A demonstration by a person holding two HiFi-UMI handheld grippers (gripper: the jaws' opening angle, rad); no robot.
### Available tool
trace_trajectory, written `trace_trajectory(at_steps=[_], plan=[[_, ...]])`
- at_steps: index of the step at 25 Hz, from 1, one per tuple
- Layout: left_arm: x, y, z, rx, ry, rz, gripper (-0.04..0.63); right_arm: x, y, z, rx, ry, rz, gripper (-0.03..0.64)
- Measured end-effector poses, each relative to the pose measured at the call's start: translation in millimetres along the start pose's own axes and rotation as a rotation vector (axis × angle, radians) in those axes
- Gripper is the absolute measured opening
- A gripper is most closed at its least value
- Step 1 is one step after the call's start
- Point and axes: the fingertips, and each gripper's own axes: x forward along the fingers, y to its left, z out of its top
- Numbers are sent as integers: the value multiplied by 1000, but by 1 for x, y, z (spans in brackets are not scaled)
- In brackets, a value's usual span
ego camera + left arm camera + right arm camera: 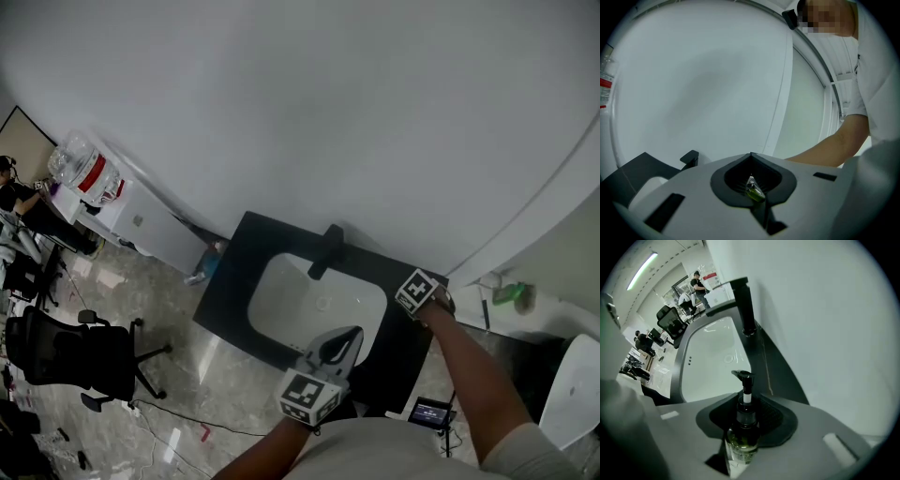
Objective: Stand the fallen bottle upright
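Head view first: the person's right forearm [473, 375] stretches out over the black counter [225, 300] and its marker cube sits at the counter's far right corner, the tool pointing steeply down. The left gripper [352, 335] hangs closer in, almost level, its nose over the near edge of the white basin [291, 300]. Around them the black faucet [326, 251] rises behind the basin against the pale wall [328, 112]. Off to the left there's a water jug [80, 169] on a white dispenser [131, 211], and a black office chair [70, 356] on the tiled floor. Nothing stands between either tool and the sink. Over to the right gripper view, and the right gripper [746, 401] has the bottle [743, 432] right in its jaws. The dark pads clasp the clear body with its yellow-green liquid, and the black pump head points away from the camera toward the basin and faucet. So the bottle is in that grasp, over the counter beside the basin; whether it touches the counter I can't tell. In the left gripper view the jaws are drawn together, clenched. A tiny yellow-green glint shows at the pad line, too small to identify, and the bare forearm crosses behind on the right.
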Motion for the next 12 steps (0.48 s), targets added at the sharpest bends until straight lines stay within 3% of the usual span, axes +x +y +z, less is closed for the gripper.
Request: trace_trajectory(at_steps=[7,12], plan=[[16,-38,31,47,-47,-62,6,-59,23,-20,27,-184,-42,107],[30,-68,45,88,-57,-104,6,-65,42,-50,25,-303,-82,106]])
